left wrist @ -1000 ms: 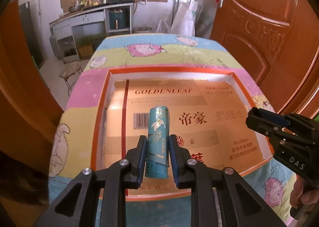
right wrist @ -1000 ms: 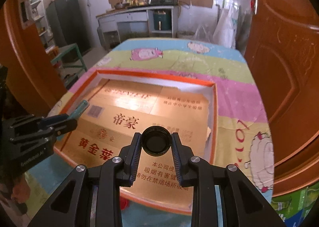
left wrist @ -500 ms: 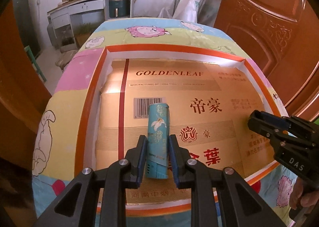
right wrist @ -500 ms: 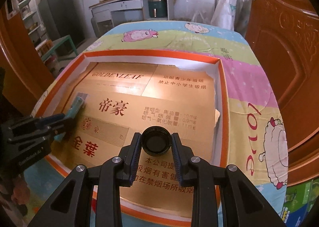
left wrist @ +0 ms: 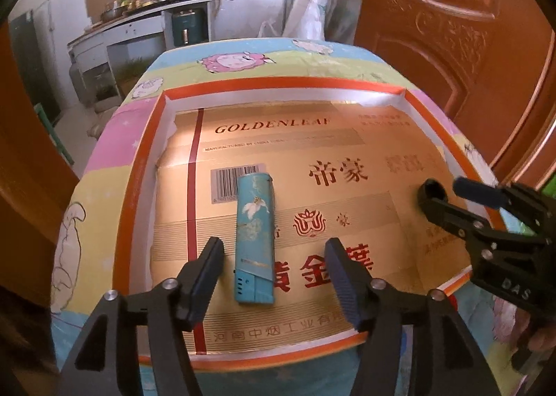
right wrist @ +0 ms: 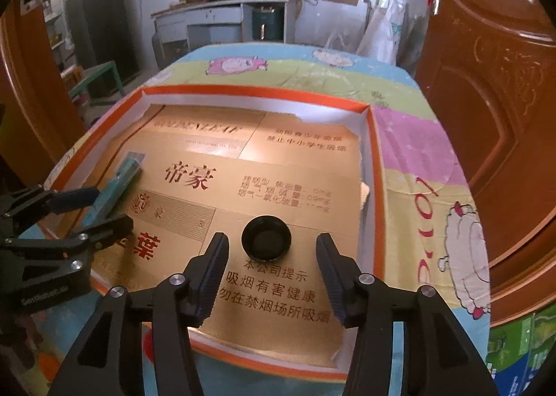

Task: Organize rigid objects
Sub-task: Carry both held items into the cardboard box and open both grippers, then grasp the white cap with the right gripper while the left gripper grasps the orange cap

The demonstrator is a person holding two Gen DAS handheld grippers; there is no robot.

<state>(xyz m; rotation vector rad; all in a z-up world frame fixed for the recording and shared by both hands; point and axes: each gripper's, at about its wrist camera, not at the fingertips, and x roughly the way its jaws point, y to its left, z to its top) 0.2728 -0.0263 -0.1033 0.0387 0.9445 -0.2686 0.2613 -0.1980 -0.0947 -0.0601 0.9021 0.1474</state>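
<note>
Inside the shallow orange-rimmed cardboard tray (left wrist: 139, 166), the teal rectangular plastic lighter (left wrist: 254, 236) lies flat between the wide-open, empty left claw (left wrist: 274, 271). The small black round cap (right wrist: 266, 237) likewise sits free of the gaping right claw (right wrist: 272, 271). Judgement: lift both claws straight up and back, so neither finger nudges the placed items.

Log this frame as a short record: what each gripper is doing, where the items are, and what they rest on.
left gripper: open, fingers either side of the lighter, not touching
right gripper: open, fingers either side of the cap
teal lighter: lying flat in the tray
black cap: open side up, in the tray
tray: orange-rimmed, gold cardboard floor
table cover: cartoon-sheep cloth
</note>
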